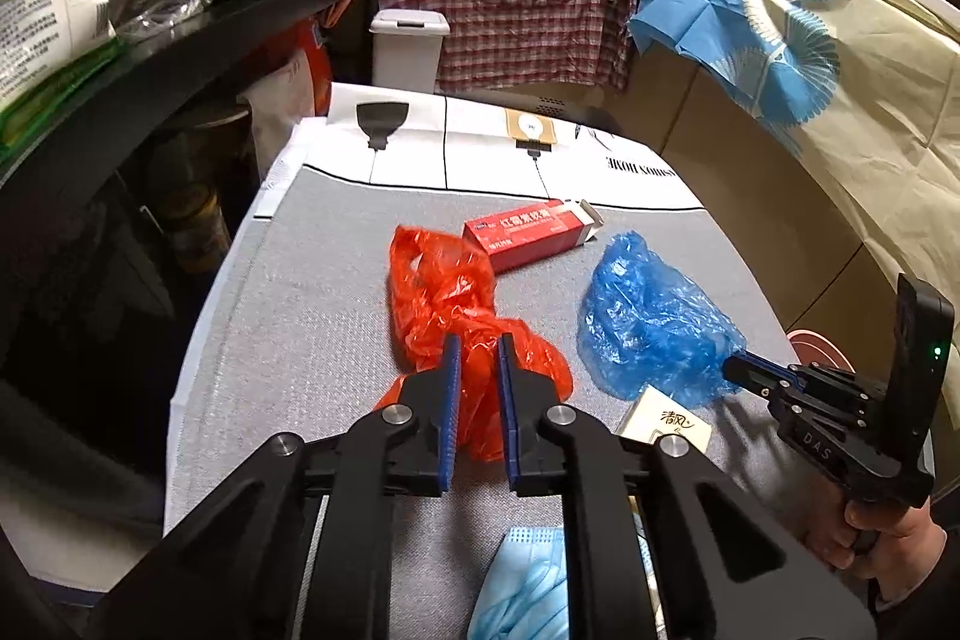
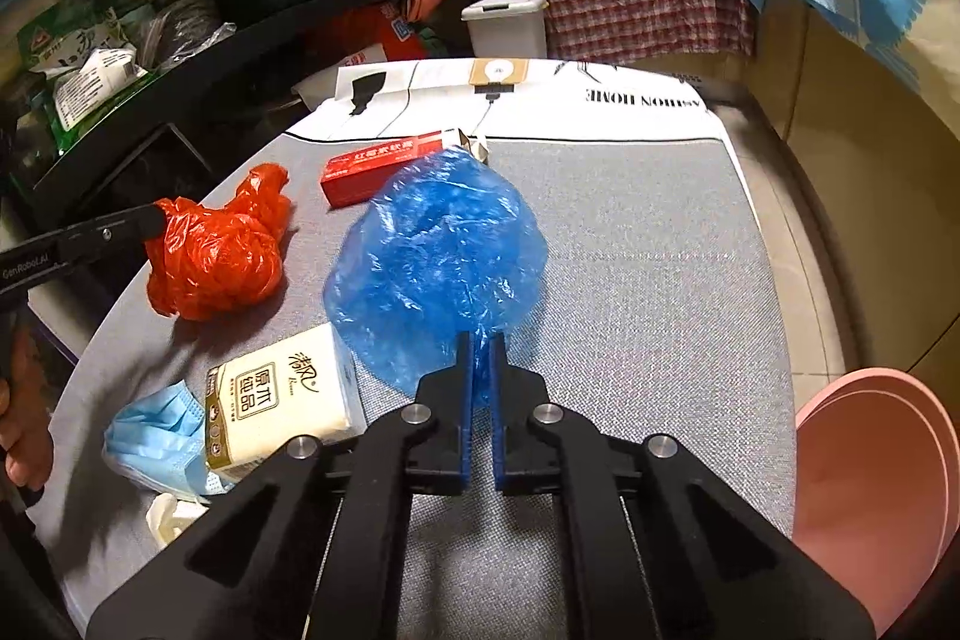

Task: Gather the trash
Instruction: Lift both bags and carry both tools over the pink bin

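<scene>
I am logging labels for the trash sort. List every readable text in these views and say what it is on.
"ASHION HOME", upside down, first letter hidden: white printed cloth at the table's far end.
"GenRoboAI": black left gripper.
"DAS": black right gripper.
"原木纯品": cream tissue pack; its brush-script logo is not legible.
Red cardboard box: white Chinese print, too blurred.
Shelf packets: too small.

The cloth (image 2: 600, 76) on the counter read "ASHION HOME" upside down, the left gripper (image 2: 157, 219) "GenRoboLAI", the right gripper (image 1: 735, 370) "DAS"
</scene>
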### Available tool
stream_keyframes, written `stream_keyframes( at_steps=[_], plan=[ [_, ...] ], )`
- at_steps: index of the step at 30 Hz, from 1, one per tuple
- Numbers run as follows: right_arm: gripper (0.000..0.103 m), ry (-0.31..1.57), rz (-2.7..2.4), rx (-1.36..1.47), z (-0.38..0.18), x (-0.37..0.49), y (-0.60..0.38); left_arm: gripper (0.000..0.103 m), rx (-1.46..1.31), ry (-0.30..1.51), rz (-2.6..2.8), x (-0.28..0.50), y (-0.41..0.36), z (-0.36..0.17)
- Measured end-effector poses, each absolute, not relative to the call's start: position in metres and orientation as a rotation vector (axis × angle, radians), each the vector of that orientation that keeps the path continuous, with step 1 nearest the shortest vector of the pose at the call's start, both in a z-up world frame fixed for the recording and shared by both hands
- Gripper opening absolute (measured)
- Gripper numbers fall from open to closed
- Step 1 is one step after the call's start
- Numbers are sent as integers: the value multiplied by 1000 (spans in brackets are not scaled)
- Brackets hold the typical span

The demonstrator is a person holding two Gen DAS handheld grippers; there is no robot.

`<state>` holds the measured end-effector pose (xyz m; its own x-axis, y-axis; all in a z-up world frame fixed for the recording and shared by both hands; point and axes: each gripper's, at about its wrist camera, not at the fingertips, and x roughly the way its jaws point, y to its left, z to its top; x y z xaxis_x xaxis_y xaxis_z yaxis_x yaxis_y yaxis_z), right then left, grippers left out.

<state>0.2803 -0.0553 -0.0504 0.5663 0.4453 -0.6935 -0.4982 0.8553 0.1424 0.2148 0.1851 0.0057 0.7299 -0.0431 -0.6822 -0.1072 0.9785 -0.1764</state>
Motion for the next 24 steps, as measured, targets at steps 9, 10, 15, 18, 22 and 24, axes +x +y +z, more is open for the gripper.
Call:
stream_keyframes(
  at_steps=[9,10,15,18,22,24],
  plan=[
    [3,739,550,-80,-34,268,-61,10,-174,729,43,205,178,14],
    [3,736,549,-80,-33,267,-61,10,-172,727,44,204,177,15],
    [3,710,548,-86,-25,258,-64,10,-168,711,50,195,173,23],
    [3,700,544,-82,-20,253,-67,9,-162,698,51,189,169,28],
    [3,680,535,-64,-9,245,-74,9,-156,685,55,182,165,33],
    [3,670,530,-66,-4,241,-77,9,-157,680,54,179,163,36]
  ],
)
